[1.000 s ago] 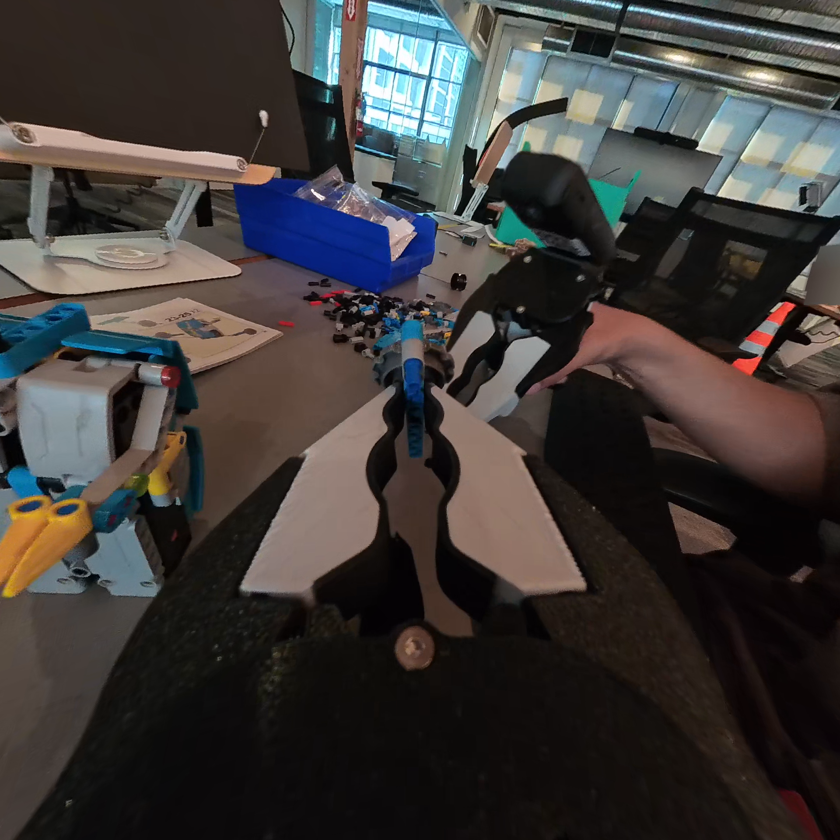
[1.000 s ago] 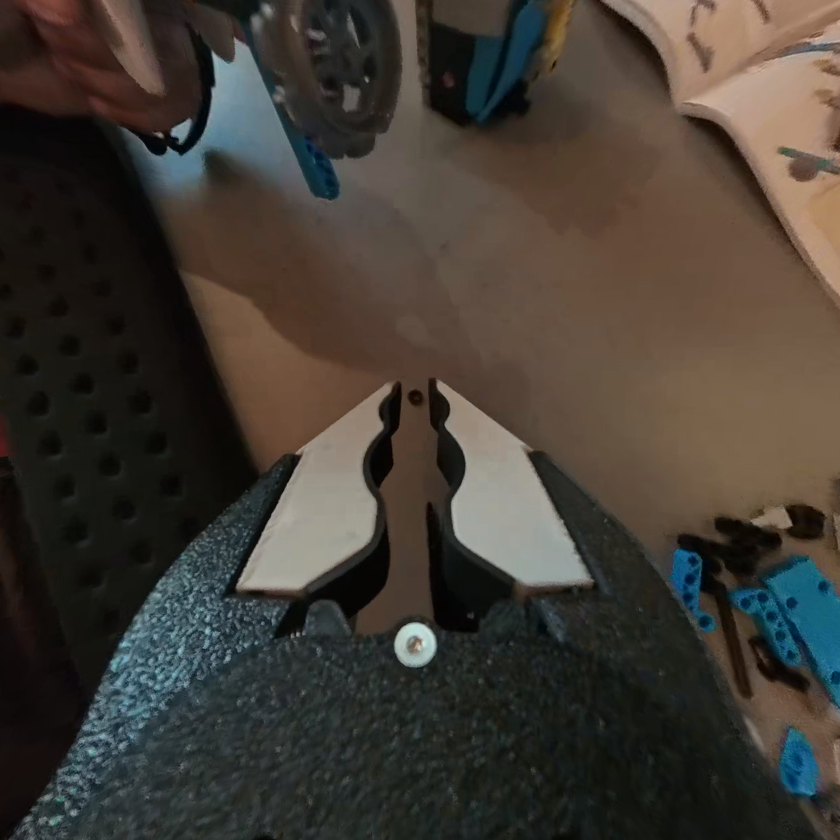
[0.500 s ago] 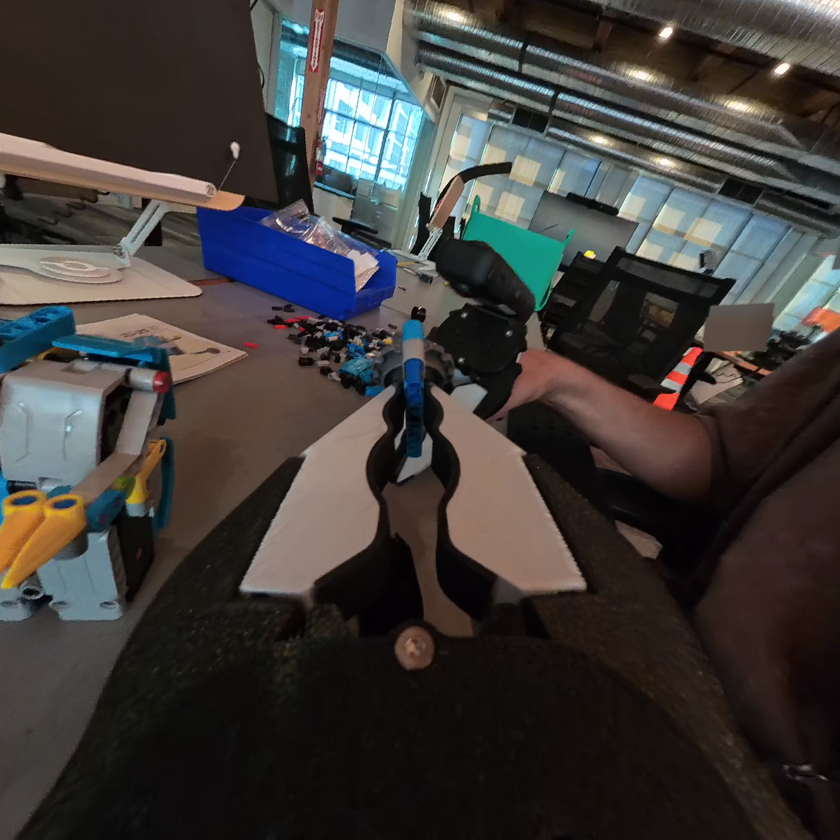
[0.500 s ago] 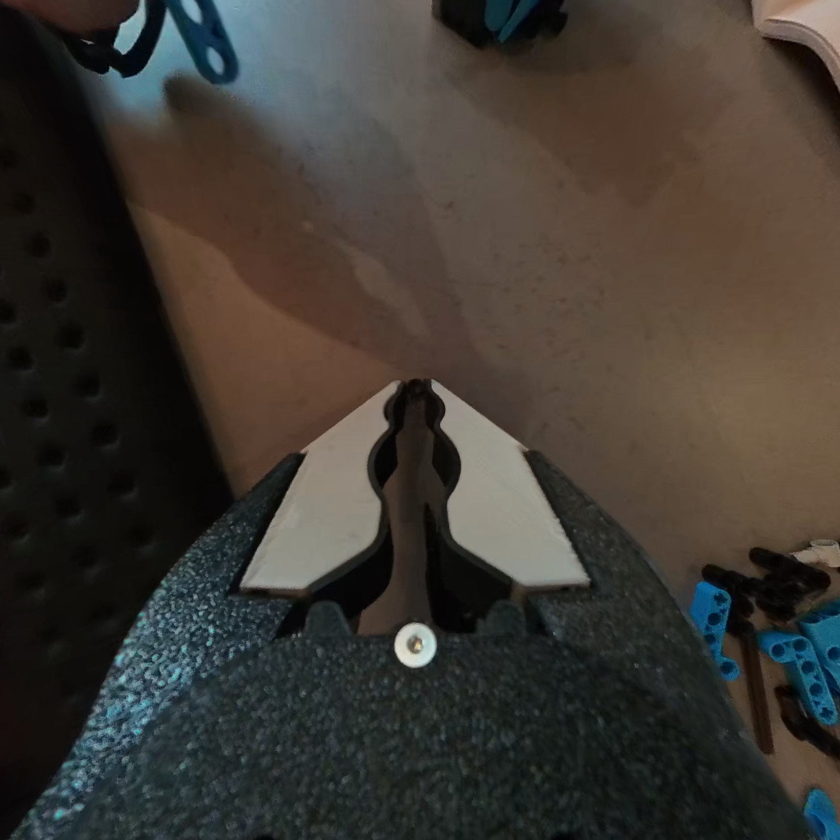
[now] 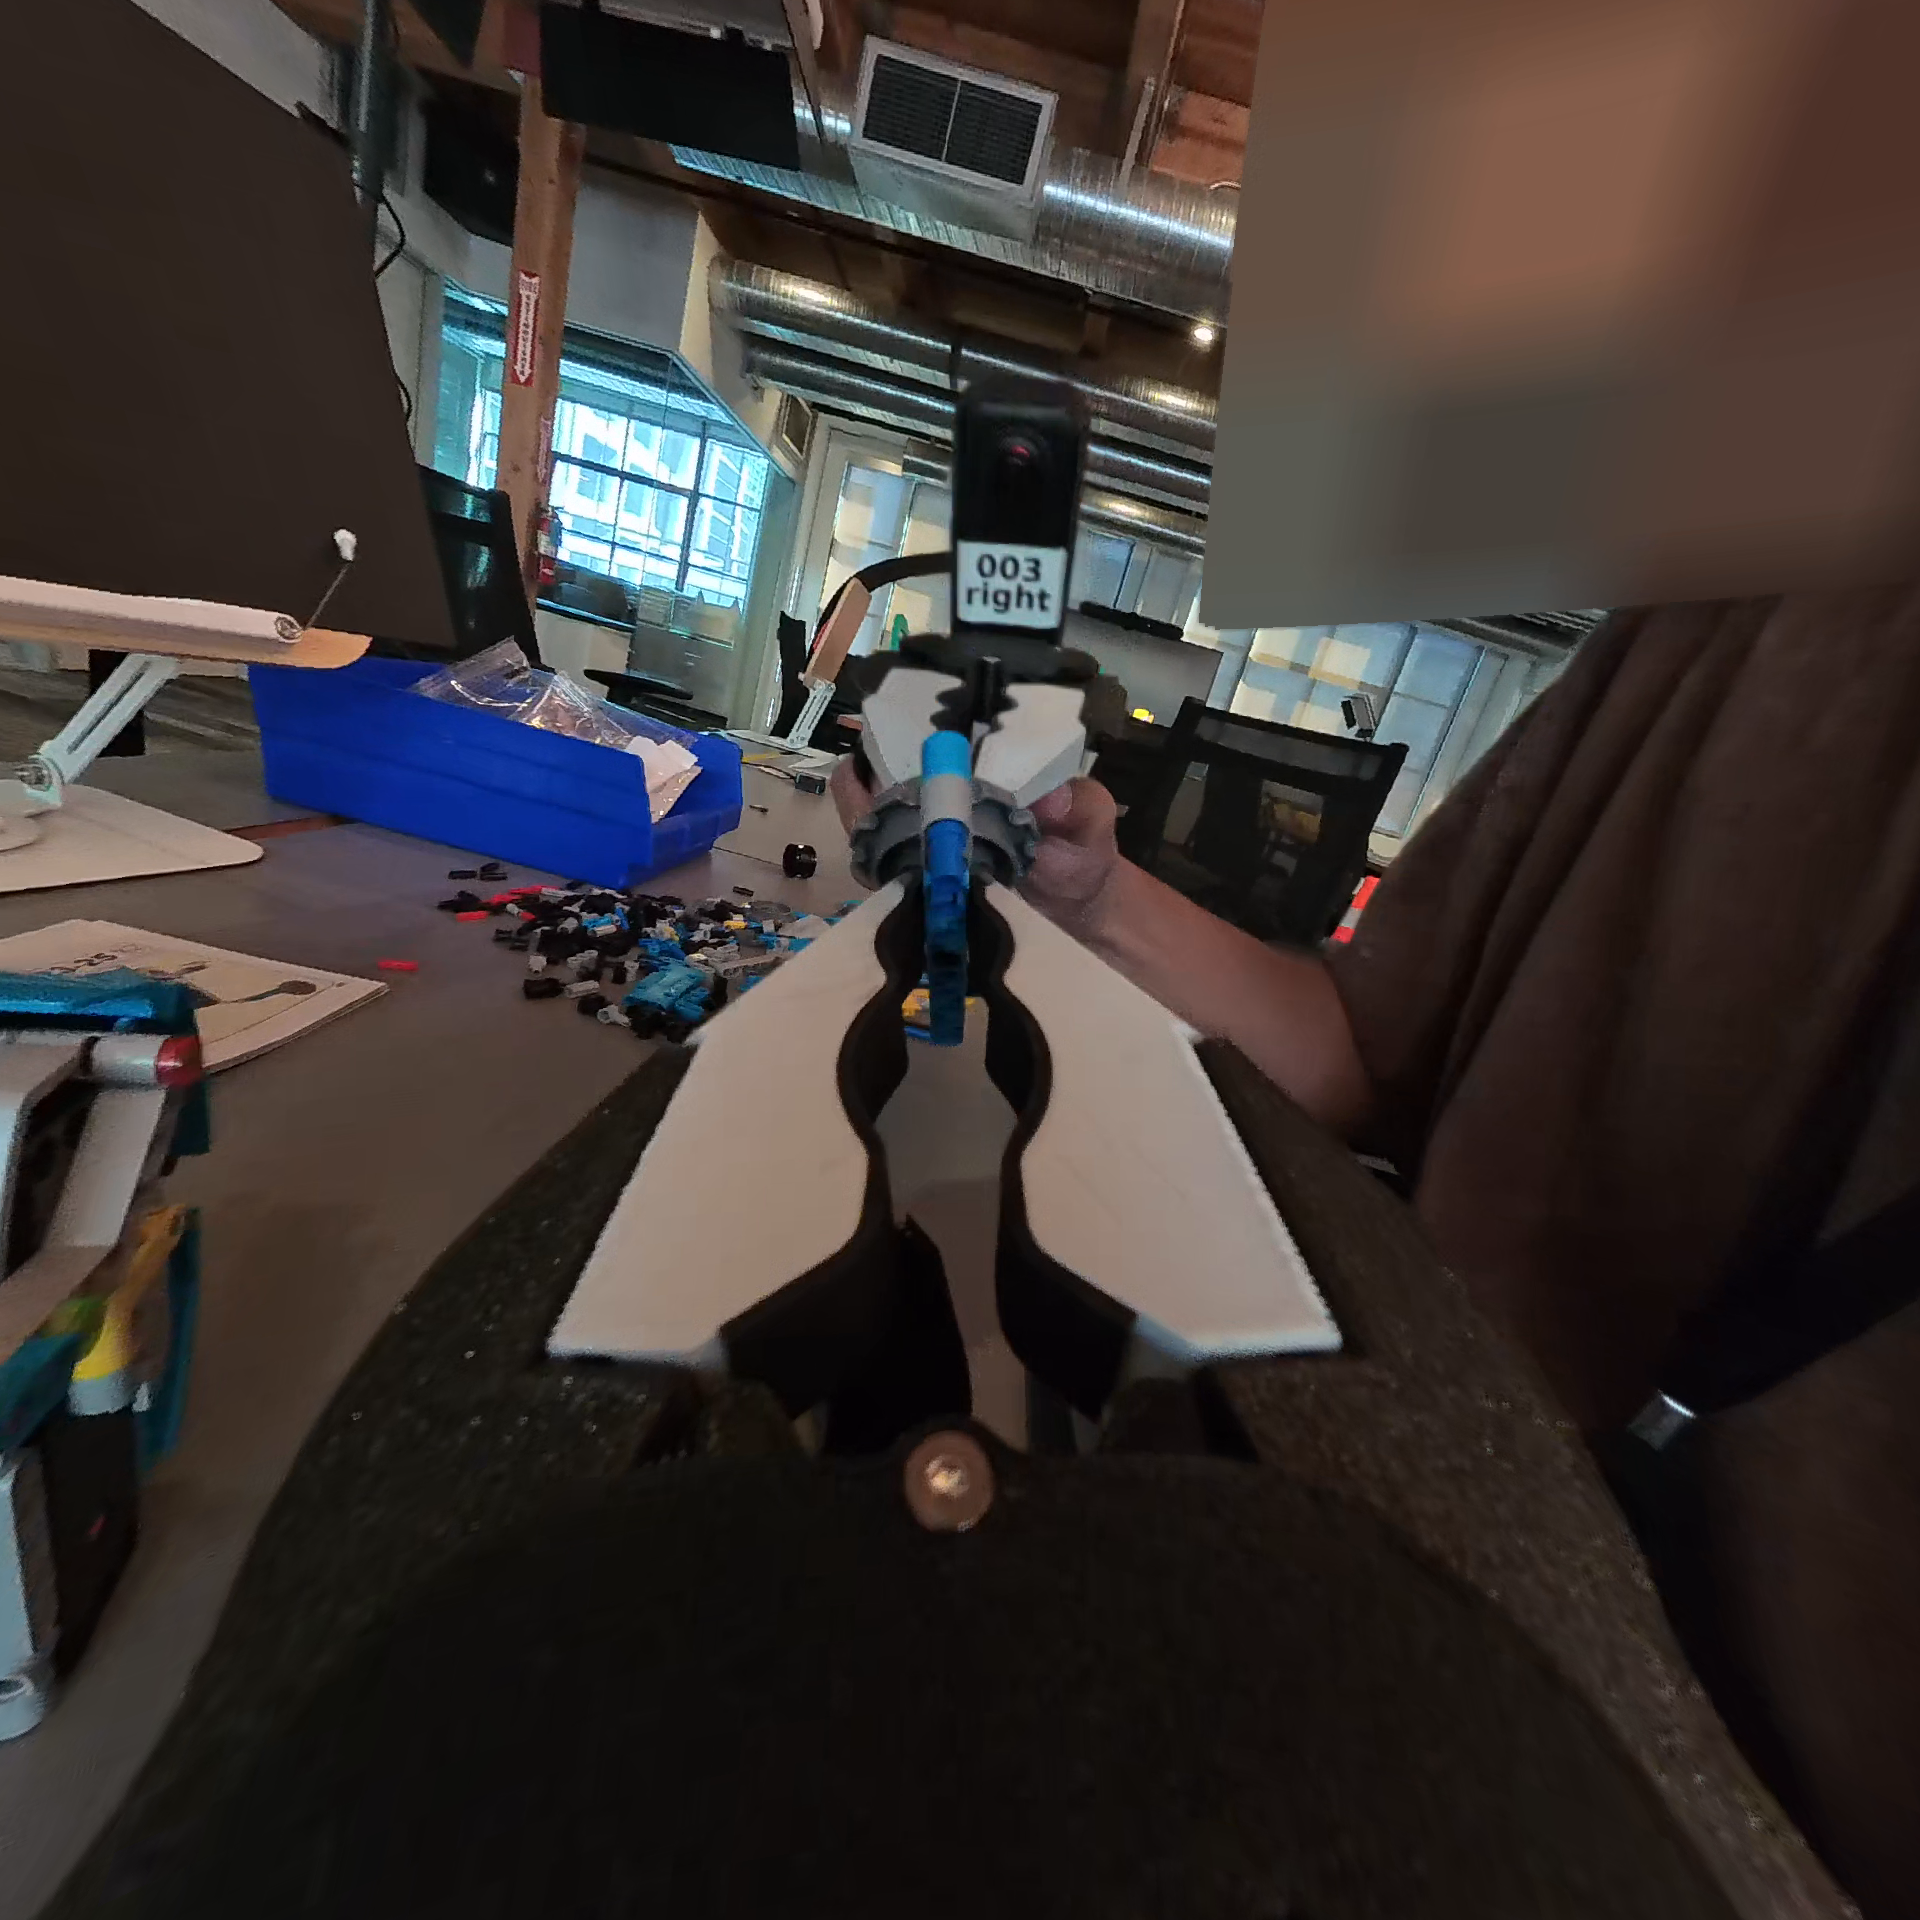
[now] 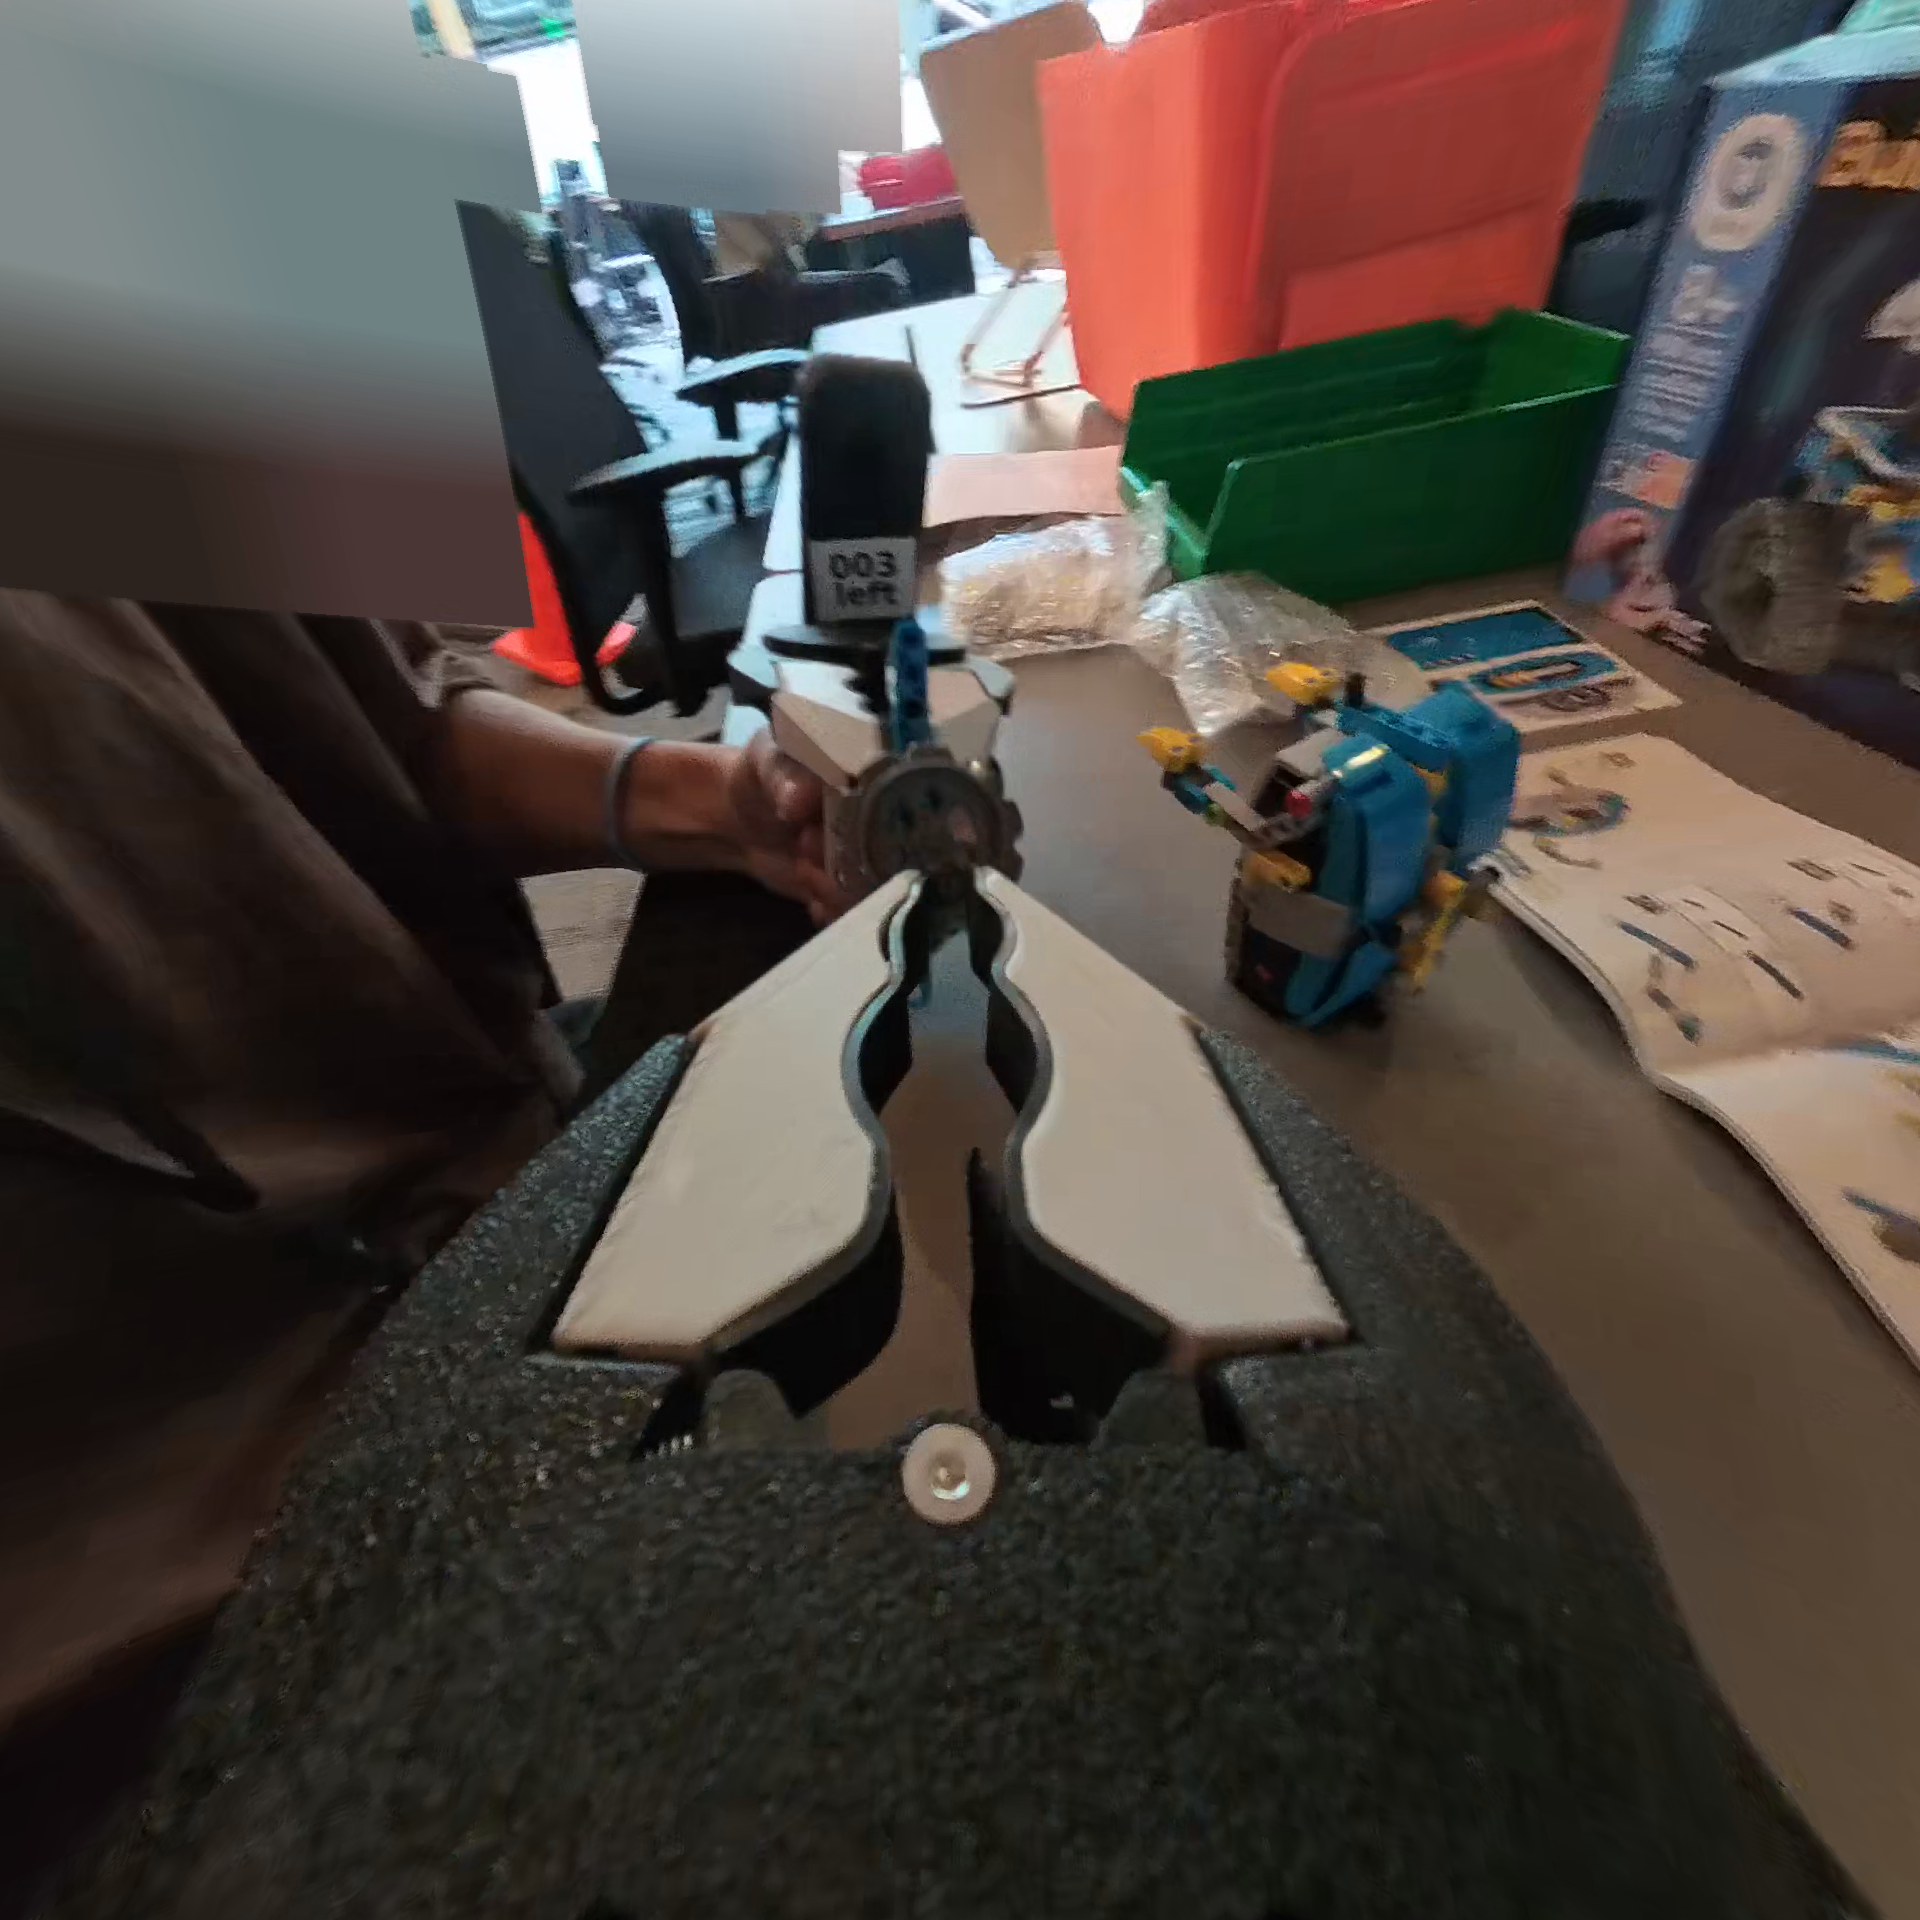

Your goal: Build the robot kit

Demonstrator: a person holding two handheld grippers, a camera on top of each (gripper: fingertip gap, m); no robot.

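1. The left gripper (image 5: 940,914) is closed on a blue beam (image 5: 943,940) whose long axis points straight ahead, with a grey gear (image 5: 940,831) at its far end.
2. The right gripper (image 6: 943,883) faces it head-on, jaws nearly closed at the grey gear; a firm grip cannot be confirmed.

The left gripper (image 5: 940,904) has smooth white plastic fingers (image 5: 769,1132) with black rubbery edges, a rough, grainy black body and a shiny metal screw (image 5: 943,1477). The right gripper (image 6: 945,883) looks the same. The blue beam (image 5: 945,914) and grey gear wheel (image 6: 930,816) are hard, smooth plastic. The blue bin (image 5: 468,769) is glossy plastic, and the green bin (image 6: 1371,478) too. The clear bags (image 6: 1049,592) are thin, crinkly plastic. The booklet (image 6: 1745,977) is smooth paper. The table (image 5: 436,1101) is matt grey. The person's sleeve (image 6: 239,831) is soft brown cloth.
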